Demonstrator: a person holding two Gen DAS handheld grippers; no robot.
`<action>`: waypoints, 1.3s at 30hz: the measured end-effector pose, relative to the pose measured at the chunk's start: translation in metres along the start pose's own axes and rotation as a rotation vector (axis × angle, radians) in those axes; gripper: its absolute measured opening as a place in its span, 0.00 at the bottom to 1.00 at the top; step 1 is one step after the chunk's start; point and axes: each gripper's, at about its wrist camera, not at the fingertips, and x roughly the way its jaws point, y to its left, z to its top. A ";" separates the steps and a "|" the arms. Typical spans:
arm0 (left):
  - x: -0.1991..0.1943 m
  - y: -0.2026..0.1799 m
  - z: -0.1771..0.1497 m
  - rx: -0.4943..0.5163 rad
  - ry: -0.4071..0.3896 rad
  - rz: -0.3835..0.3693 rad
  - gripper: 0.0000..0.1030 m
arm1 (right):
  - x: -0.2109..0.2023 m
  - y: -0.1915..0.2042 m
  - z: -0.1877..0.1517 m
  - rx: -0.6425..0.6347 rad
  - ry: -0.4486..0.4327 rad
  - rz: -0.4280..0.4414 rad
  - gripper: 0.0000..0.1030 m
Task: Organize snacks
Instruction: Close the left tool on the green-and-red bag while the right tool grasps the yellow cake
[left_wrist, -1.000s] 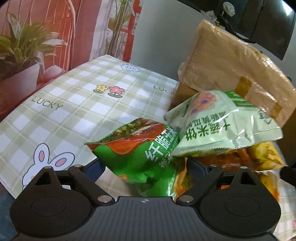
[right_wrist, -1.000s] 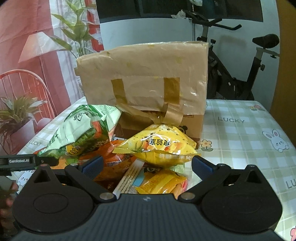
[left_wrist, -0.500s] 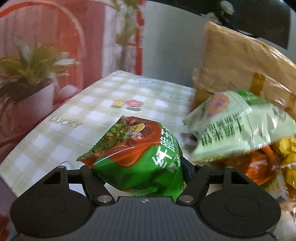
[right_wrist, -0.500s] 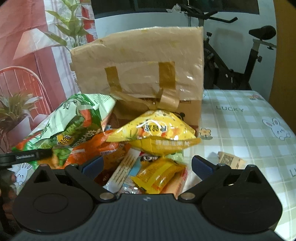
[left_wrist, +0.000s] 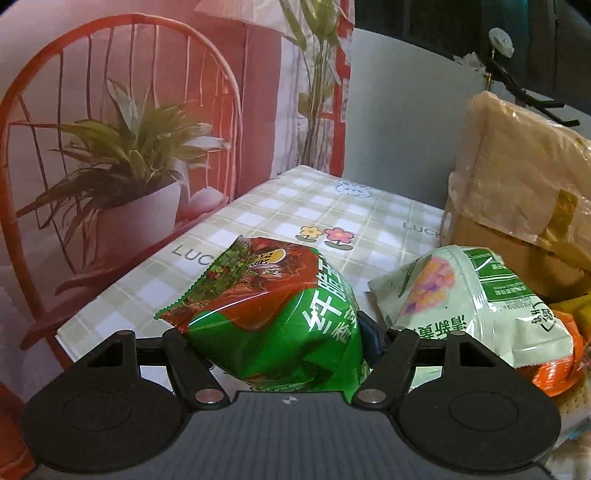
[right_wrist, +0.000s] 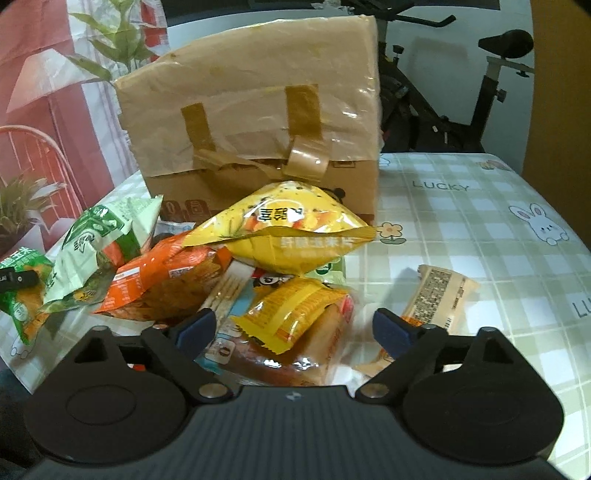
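My left gripper (left_wrist: 284, 343) is shut on a green and red snack bag (left_wrist: 273, 317) and holds it above the checked tablecloth (left_wrist: 280, 218); the bag also shows at the left edge of the right wrist view (right_wrist: 20, 288). A pale green bag (left_wrist: 476, 306) lies to its right on the pile. My right gripper (right_wrist: 291, 326) is open over a small yellow packet (right_wrist: 295, 310). Behind it lie a large yellow bag (right_wrist: 284, 236), an orange bag (right_wrist: 166, 280) and the pale green bag (right_wrist: 99, 247).
A taped cardboard box (right_wrist: 251, 122) stands behind the pile. A beige wrapped bar (right_wrist: 439, 295) lies alone to the right. A potted plant (left_wrist: 133, 173) and red chair (left_wrist: 110, 74) stand beyond the table's left edge. An exercise bike (right_wrist: 491, 92) is behind the table.
My left gripper closed on the green and red bag, lifted it off the pile and carried it left. My right gripper moved forward and down over the yellow packet.
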 end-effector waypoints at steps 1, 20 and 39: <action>0.001 0.001 -0.001 -0.001 0.006 0.015 0.71 | -0.001 -0.002 0.000 0.008 -0.004 -0.002 0.87; -0.023 0.017 0.003 -0.052 -0.063 0.061 0.71 | 0.018 0.005 0.006 -0.011 0.003 -0.004 0.57; -0.026 0.012 0.000 -0.014 -0.075 0.025 0.71 | 0.021 0.003 0.008 -0.060 -0.012 -0.016 0.38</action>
